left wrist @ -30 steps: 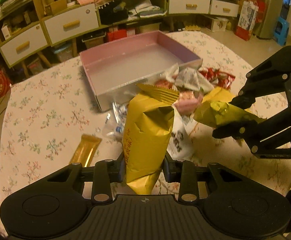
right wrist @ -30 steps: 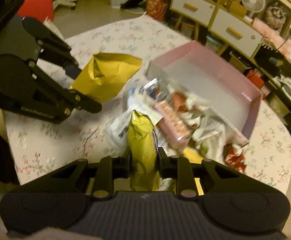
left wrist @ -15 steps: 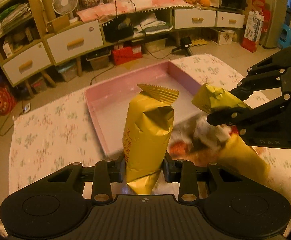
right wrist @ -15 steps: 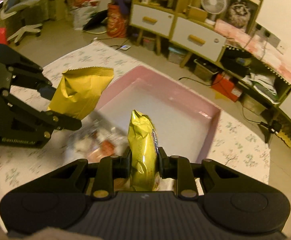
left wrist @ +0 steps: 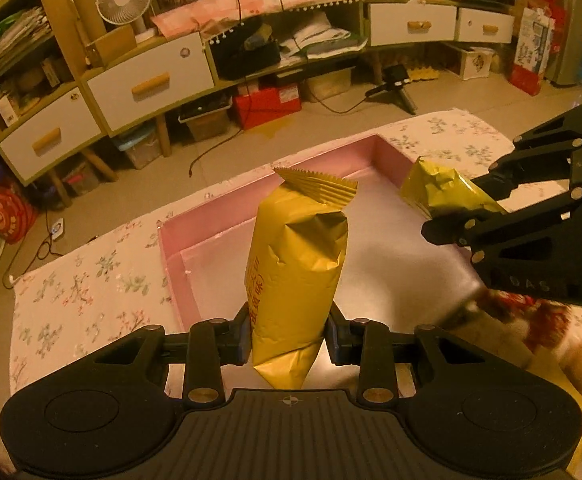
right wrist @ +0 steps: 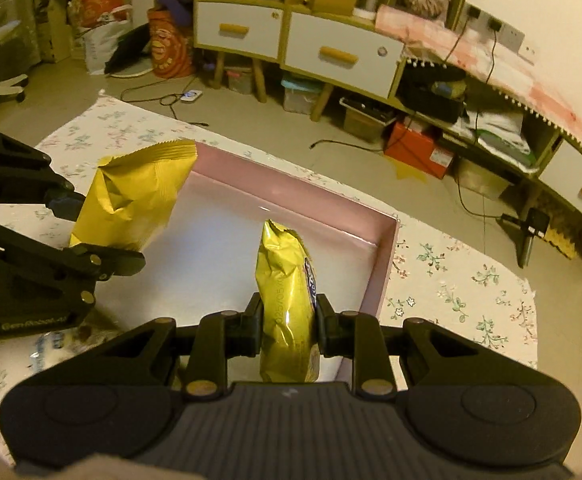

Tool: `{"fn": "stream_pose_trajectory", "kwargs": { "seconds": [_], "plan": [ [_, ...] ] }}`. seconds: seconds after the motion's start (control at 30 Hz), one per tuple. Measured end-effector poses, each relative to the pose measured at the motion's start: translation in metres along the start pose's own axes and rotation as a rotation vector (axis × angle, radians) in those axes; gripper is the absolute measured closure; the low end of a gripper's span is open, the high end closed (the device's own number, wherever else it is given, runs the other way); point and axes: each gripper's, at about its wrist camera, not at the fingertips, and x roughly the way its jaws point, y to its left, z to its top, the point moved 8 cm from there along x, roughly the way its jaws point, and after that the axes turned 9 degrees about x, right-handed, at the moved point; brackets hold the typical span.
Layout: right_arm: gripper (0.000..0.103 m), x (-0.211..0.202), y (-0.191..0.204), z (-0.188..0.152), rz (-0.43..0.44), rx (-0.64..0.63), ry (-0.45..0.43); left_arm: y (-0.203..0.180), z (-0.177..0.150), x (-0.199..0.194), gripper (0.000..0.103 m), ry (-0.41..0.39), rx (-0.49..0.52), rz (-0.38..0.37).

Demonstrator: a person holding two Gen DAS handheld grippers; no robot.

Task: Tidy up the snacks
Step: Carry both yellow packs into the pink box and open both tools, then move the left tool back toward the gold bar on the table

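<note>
My left gripper [left wrist: 289,342] is shut on a tall gold snack bag [left wrist: 297,276] and holds it upright over the near part of the pink box [left wrist: 179,256]. My right gripper [right wrist: 287,330] is shut on a smaller gold snack bag [right wrist: 287,304] above the same pink box [right wrist: 385,276]. The right gripper with its bag [left wrist: 443,194] also shows at the right of the left wrist view. The left gripper with its bag [right wrist: 135,204] shows at the left of the right wrist view. The box's white floor holds nothing visible.
The box sits on a floral tablecloth [left wrist: 87,280]. Blurred loose snacks [left wrist: 531,320] lie right of the box, and a clear wrapper [right wrist: 55,346] lies near its left side. Low cabinets with white drawers [left wrist: 147,84] stand behind the table.
Both grippers have moved forward from the snack pile to over the pink box, each carrying its gold bag. The pile has dropped out of the middle of both views.
</note>
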Motion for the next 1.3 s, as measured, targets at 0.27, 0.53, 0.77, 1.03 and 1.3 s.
{"fn": "stream_pose_trajectory", "kwargs": {
  "seconds": [0.27,0.53,0.77,1.03,1.3],
  "plan": [
    [0.08,0.018,-0.011,-0.002,0.008,0.071,0.04,0.007,0.004,0.035,0.07,0.045,-0.025,0.019],
    [0.067,0.011,-0.013,-0.002,-0.008,0.086,0.026,0.005,0.007,0.041,0.057,0.052,0.011,0.015],
    [0.044,-0.006,-0.011,0.001,-0.022,0.069,-0.004,0.008,0.008,0.026,0.028,0.026,-0.007,0.033],
    [0.035,-0.032,-0.014,-0.002,-0.037,0.102,-0.031,0.011,-0.002,-0.005,0.022,0.006,-0.04,0.034],
    [0.02,-0.059,0.001,-0.018,-0.05,0.085,-0.054,0.009,-0.027,-0.04,0.014,-0.006,-0.069,0.03]
  ]
}}
